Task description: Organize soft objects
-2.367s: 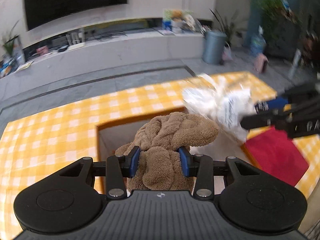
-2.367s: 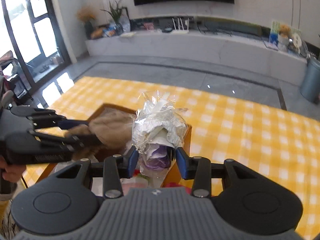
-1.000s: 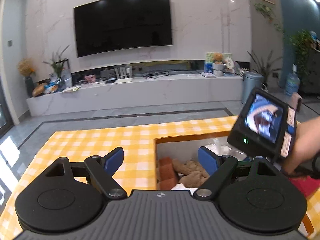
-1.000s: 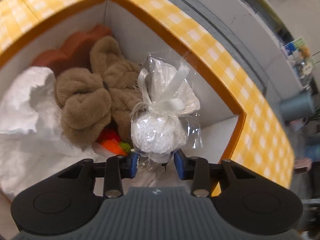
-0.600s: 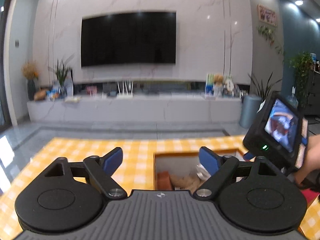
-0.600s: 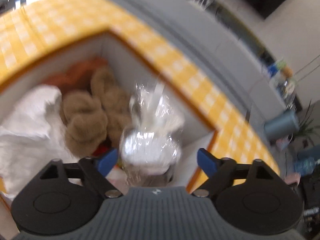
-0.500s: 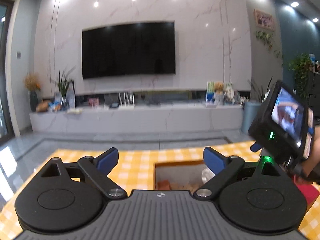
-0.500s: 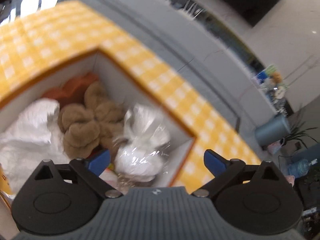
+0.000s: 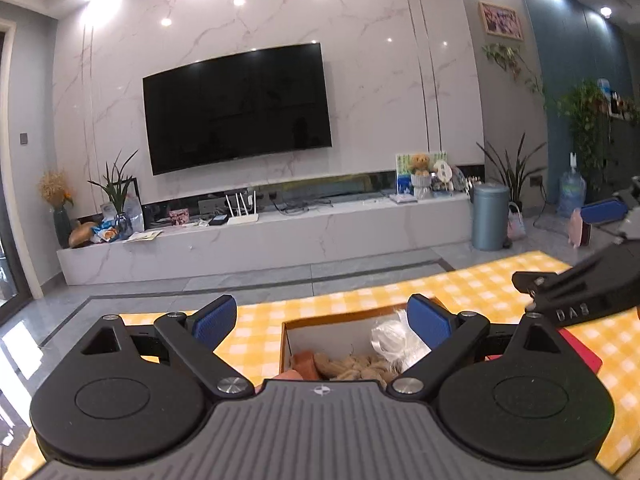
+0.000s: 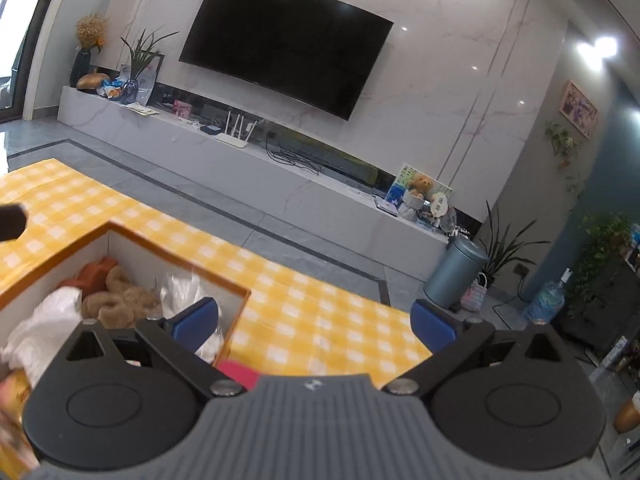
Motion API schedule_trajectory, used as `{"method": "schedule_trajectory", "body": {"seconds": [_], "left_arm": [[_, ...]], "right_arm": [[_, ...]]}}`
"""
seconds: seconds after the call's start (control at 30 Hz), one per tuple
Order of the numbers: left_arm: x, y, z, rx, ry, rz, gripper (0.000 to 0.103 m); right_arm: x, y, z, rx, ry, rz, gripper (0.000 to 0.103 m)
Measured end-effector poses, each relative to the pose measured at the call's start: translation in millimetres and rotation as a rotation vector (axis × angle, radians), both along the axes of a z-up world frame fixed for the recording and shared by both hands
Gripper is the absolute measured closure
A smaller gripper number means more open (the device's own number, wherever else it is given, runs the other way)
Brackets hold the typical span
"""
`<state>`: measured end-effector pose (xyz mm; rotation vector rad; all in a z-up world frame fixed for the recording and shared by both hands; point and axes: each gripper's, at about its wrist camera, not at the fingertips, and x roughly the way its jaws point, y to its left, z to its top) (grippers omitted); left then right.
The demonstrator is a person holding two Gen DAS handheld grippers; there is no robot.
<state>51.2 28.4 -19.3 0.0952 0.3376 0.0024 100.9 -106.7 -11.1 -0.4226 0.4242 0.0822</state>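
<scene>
The brown plush toy point(image 10: 120, 300) and the cellophane-wrapped white bundle point(image 10: 180, 292) lie in the orange-rimmed box point(image 10: 236, 312) on the yellow checked tablecloth point(image 10: 320, 320). Only the right wrist view shows white fabric point(image 10: 44, 320) there. The right gripper point(image 10: 314, 320), jaws just opened wide, is empty; so is the wide-open left gripper point(image 9: 320, 318).

It was a home living rm: big wall TV point(image 9: 238, 108) on marble wall, long low TV bench point(image 9: 264, 240) w/ router, potted plants point(image 9: 510, 172), framed picture, checked tablecloth point(image 10: 320, 320).
</scene>
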Motion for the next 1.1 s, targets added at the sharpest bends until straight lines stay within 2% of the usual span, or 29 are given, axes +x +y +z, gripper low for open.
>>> {"method": "schedule_trajectory", "body": {"seconds": [0.2,0.33,0.5,0.63,0.83,1.1], "left_arm": [[-5.5,-10.9,-1.3,-0.043,0.131,0.015,0.0],[-14.2,-20.2,-8.0,-0.031,0.137,0.063,0.0],[-12.9,-25.3,-20.2,-0.069,0.182,0.166,0.0],[-13.5,-29.2,-28.1,-0.037,0.178,0.145,0.0],[-13.4,-20.7,-40.3,-0.089,0.228,0.111,0.0],[-10.1,-29.1,-52.3,-0.066,0.268,0.105,0.0]], "right_arm": [[-36.5,-9.7,1.9,0.113,-0.023,0.002,0.003],[-49.4,-21.1,-4.7,0.191,-0.012,-0.028,0.003],[-59.8,-30.6,-19.4,0.232,-0.006,-0.028,0.003],[-55.4,-36.1,-32.0,0.262,0.019,-0.033,0.003],[-44.7,-37.1,-51.1,0.259,0.065,-0.042,0.003],[-37.4,-36.6,-67.6,0.299,0.113,-0.024,0.003]]}}
